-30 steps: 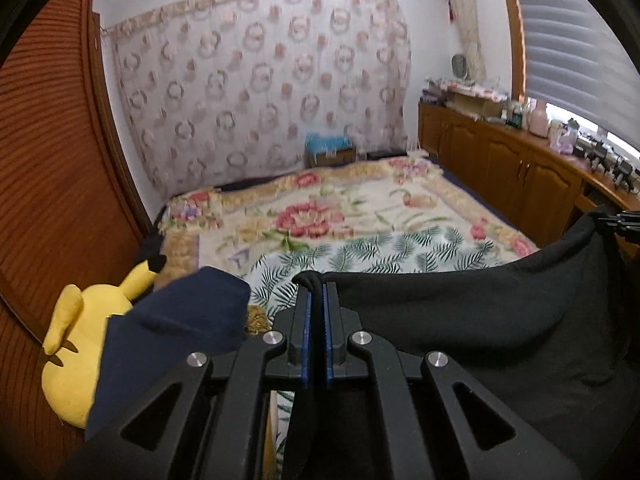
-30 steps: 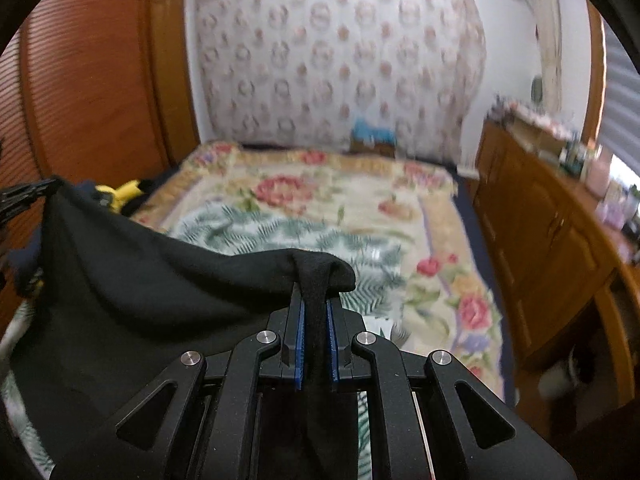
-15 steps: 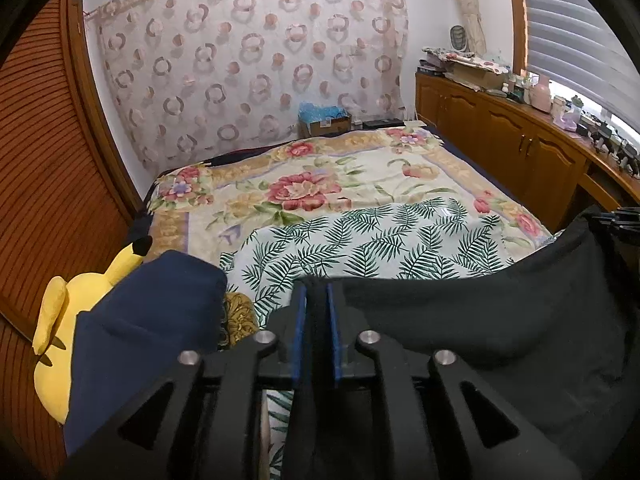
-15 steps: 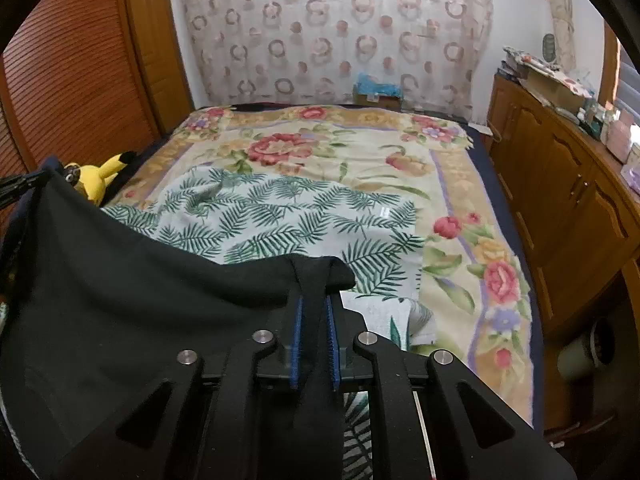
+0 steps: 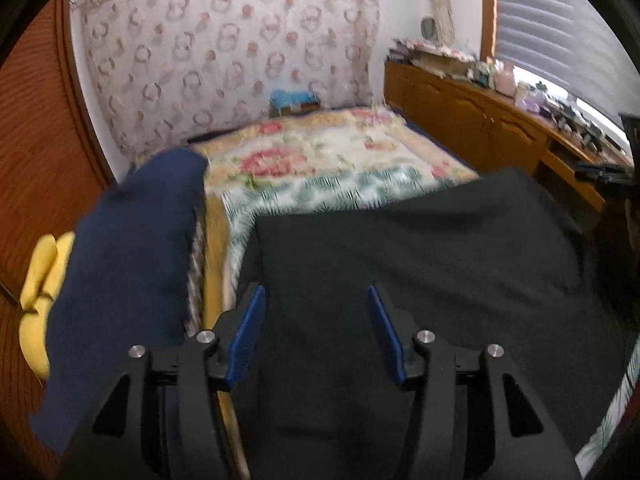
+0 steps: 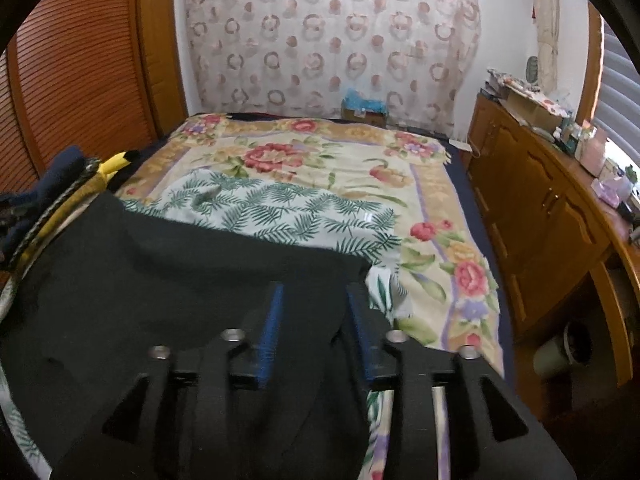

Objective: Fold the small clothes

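Observation:
A black garment [image 5: 420, 248] lies spread flat on the bed, over a fern-print cloth [image 6: 280, 208]. My left gripper [image 5: 316, 292] hovers over its near left part. The jaws are opening, the blue pads [image 5: 250, 332] stand apart, and the fabric lies under the gap without being pinched. My right gripper [image 6: 316, 292] is over the garment [image 6: 180, 280] near its right edge. Its jaws are opening too, and neither pad presses the cloth. The picture is blurred by motion in the left wrist view.
A navy cloth [image 5: 132, 248] and a yellow plush toy [image 5: 40, 288] sit at the bed's left side by a louvred wooden door [image 6: 80, 80]. A floral blanket [image 6: 320, 160] covers the bed. Cluttered wooden cabinets [image 6: 540, 208] line the right; a bin [image 6: 560, 352] stands on the floor.
Both grippers were shut on the black garment's top corners and have let go. Their jaws have spread, and the garment has dropped flat onto the bed.

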Demonstrator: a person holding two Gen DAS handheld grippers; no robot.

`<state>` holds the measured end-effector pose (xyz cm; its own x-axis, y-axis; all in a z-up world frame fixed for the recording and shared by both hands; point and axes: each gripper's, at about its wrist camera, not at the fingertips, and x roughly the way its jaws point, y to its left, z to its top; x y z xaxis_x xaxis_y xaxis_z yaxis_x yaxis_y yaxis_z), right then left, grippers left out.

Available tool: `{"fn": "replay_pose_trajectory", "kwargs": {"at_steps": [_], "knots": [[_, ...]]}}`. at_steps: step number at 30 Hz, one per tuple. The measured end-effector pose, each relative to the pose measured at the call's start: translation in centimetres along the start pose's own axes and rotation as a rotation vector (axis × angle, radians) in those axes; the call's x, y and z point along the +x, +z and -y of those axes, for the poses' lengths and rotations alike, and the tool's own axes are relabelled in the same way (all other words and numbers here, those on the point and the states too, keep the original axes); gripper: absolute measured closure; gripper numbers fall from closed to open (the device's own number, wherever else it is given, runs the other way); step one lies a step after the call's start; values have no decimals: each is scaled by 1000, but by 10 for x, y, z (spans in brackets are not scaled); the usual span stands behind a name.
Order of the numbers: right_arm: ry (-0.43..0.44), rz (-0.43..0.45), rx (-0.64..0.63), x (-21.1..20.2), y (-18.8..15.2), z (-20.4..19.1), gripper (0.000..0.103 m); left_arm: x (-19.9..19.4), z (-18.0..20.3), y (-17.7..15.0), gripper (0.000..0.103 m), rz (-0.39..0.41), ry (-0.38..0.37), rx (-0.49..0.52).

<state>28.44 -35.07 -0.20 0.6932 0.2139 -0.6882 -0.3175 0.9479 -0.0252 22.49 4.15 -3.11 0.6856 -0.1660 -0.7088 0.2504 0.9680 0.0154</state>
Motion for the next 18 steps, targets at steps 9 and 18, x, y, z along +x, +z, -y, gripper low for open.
{"fn": "replay_pose_trajectory", "kwargs": {"at_steps": [9, 18], "knots": [[1, -94, 100, -18, -62, -18, 50, -3, 11, -43, 51, -58, -23, -21], [27, -117, 153, 0, -85, -22, 50, 7, 8, -62, 51, -97, 18, -63]]}}
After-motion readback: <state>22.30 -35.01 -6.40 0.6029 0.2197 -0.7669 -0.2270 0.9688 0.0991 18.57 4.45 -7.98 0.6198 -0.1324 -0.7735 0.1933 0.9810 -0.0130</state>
